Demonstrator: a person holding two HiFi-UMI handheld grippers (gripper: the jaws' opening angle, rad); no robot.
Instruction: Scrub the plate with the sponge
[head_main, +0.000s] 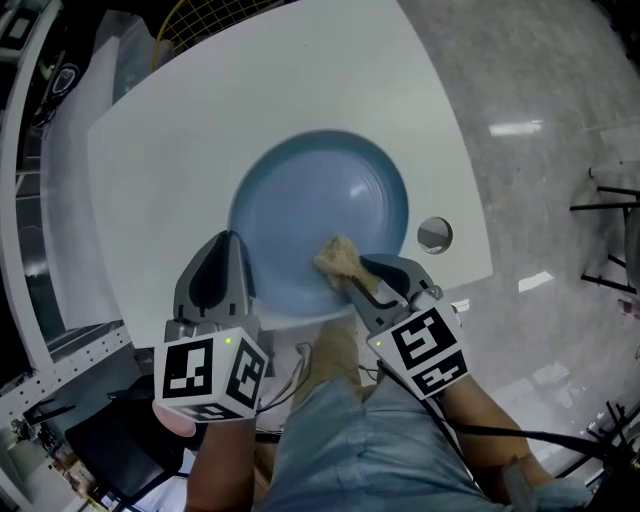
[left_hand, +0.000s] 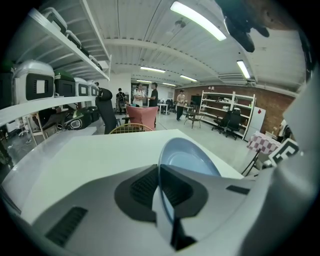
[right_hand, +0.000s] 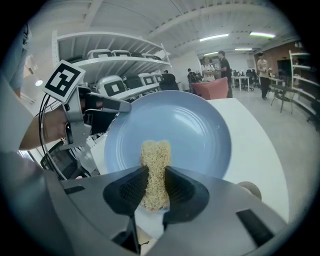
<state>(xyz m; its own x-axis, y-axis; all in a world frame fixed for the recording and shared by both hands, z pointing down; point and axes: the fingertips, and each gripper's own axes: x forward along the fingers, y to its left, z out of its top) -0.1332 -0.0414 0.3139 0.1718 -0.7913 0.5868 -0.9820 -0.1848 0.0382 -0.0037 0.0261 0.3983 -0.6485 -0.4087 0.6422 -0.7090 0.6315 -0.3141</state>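
Left gripper (head_main: 228, 265) is clamping the near-left rim of the plate (head_main: 320, 195). In the left gripper view the jaws are drawn almost together, with the thin blue edge running between the ribbed pads (left_hand: 145, 187). Judgement: this hold is bracing the plate so it will not slide or spin under scrubbing. The plate is lying hollow side up on the white table (head_main: 180, 130), close to its front edge, and looks clean as far as can be seen. The sponge (head_main: 336, 257), tan and fibrous, is sitting on the plate's inner face toward the front right. Right gripper (head_main: 372, 282) is pinching it from the near side. Its jaws are partly closed and squeezing the sponge's lower half into a waist, while the free end is sticking out past the tips and appears to be touching the plate. Judgement: gripping it low is leaving the soft end free to rub, so the jaws stay off the glaze. A small round disc (head_main: 434, 234) is lying on the table just right of the plate, apart from it.
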